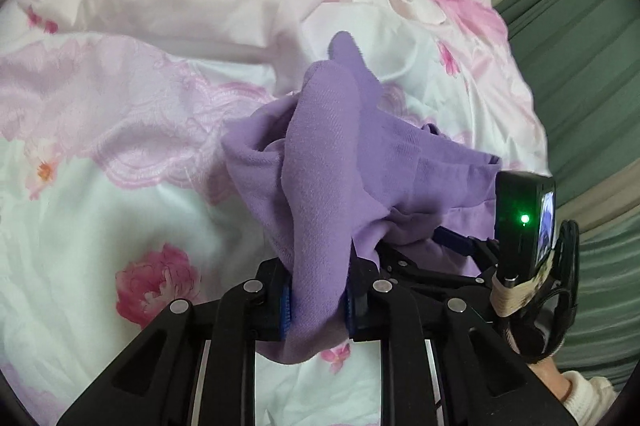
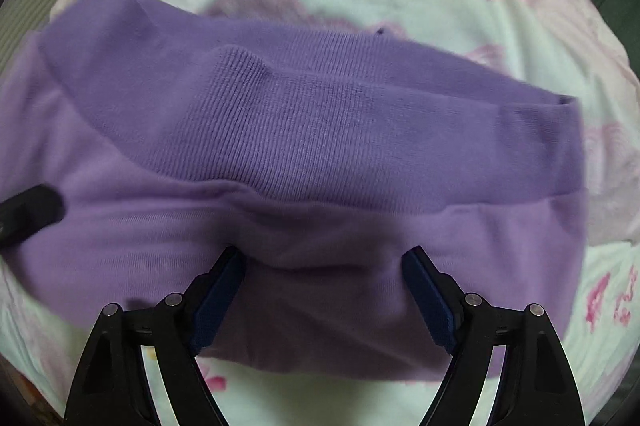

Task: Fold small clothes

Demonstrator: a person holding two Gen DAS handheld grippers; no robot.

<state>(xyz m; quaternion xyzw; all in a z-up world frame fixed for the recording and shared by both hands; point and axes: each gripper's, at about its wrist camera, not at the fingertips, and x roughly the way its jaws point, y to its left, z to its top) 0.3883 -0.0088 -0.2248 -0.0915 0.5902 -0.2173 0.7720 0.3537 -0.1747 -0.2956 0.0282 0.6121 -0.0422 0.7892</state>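
Observation:
A small purple knit garment (image 1: pixel 328 161) hangs bunched over a bed. My left gripper (image 1: pixel 318 300) is shut on a thick fold of it, and the cloth rises in a peak beyond the fingers. In the right wrist view the same purple garment (image 2: pixel 304 129) fills the middle, its ribbed band spread across. My right gripper (image 2: pixel 324 266) is open, with its blue pads wide apart and the cloth's lower edge lying between them. The right gripper also shows in the left wrist view (image 1: pixel 520 226), at the garment's right side.
A white quilt with pink flowers (image 1: pixel 120 153) covers the bed, with rumpled folds at the back. A green curtain (image 1: pixel 592 65) hangs at the right. A black part of the left gripper (image 2: pixel 28 214) shows at the left edge of the right wrist view.

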